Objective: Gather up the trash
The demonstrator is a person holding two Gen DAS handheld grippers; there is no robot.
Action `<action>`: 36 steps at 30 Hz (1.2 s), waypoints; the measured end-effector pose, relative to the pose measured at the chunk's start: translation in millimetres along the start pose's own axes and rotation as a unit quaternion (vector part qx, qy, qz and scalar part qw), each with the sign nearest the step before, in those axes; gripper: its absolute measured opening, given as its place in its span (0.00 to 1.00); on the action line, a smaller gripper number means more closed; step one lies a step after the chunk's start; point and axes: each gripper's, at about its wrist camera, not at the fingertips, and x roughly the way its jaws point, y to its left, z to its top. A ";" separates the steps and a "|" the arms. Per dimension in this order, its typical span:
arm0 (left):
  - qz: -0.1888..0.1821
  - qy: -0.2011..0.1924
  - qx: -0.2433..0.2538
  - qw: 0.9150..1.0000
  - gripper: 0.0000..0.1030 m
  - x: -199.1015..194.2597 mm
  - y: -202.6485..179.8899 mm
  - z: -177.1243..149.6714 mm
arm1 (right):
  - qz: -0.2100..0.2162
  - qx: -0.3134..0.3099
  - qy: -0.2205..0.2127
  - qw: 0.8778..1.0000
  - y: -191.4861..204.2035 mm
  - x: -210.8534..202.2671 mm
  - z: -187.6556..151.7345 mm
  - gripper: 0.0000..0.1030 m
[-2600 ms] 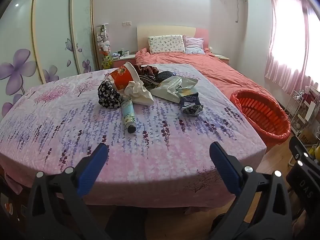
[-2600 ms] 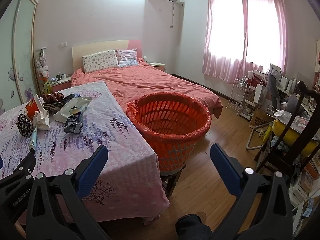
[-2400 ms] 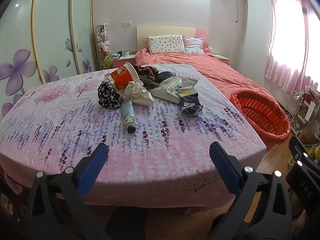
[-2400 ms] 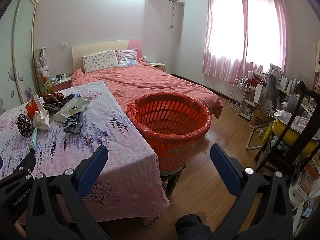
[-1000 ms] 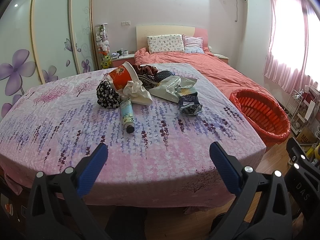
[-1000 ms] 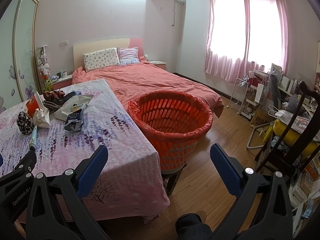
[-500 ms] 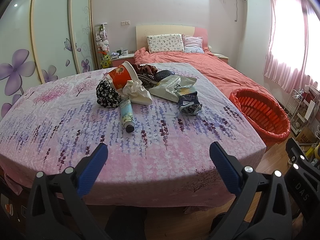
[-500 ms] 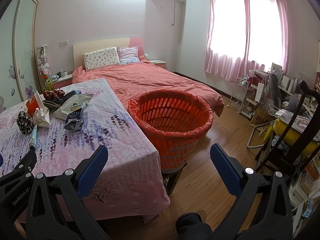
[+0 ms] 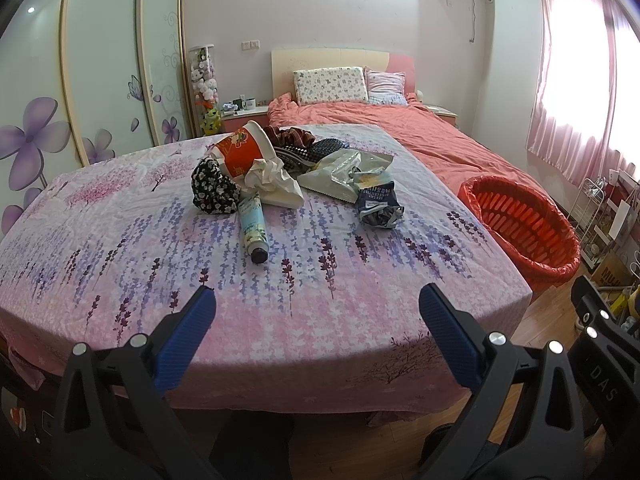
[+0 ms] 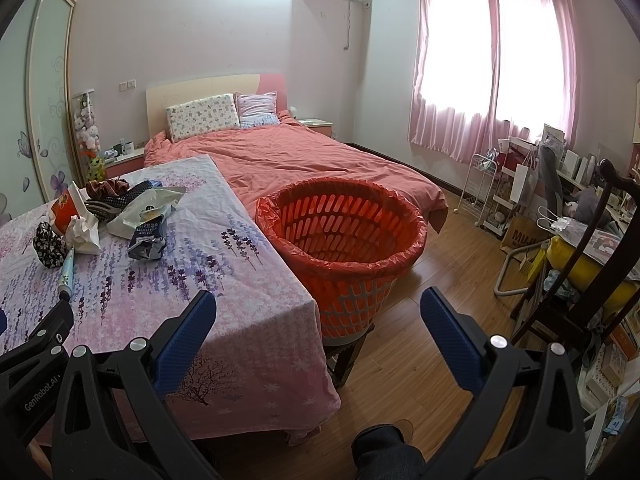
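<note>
1. The left hand-held gripper hangs over the near edge of the table, its blue pads spread wide with nothing between them.
2. The right hand-held gripper is likewise spread wide and holds nothing; it points at the wooden floor between the table corner and the orange laundry basket.
3. In the left wrist view the trash lies in a heap at about 12 o'clock on the lavender-print tablecloth, well apart from both grippers.
4. A red paper cup lies on its side at the back of the heap, with crumpled white tissue touching it in front.
5. A black floral cloth bundle sits at 10 o'clock of the tissue.
6. A pale tube with a dark cap lies nearest the grippers, cap toward them.
7. A dark crumpled snack wrapper sits at 3 o'clock of the tube; a silvery plastic bag is just behind it.
8. The basket, lined with a red bag, stands just beside the table's right edge.
</note>
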 end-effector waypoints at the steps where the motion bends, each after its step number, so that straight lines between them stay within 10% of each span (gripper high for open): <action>1: 0.000 0.000 0.000 1.000 0.96 -0.1 0.0 0.0 | 0.000 0.000 0.000 1.000 -0.1 0.3 0.2 0.98; 21: 0.007 0.005 -0.012 1.000 0.96 9.6 12.2 0.5 | 0.020 0.002 0.011 1.000 -0.1 10.9 -0.3 0.98; 36: 0.034 0.023 -0.040 0.998 0.95 79.0 80.2 43.6 | 0.157 0.007 0.068 0.985 58.6 65.2 38.7 0.91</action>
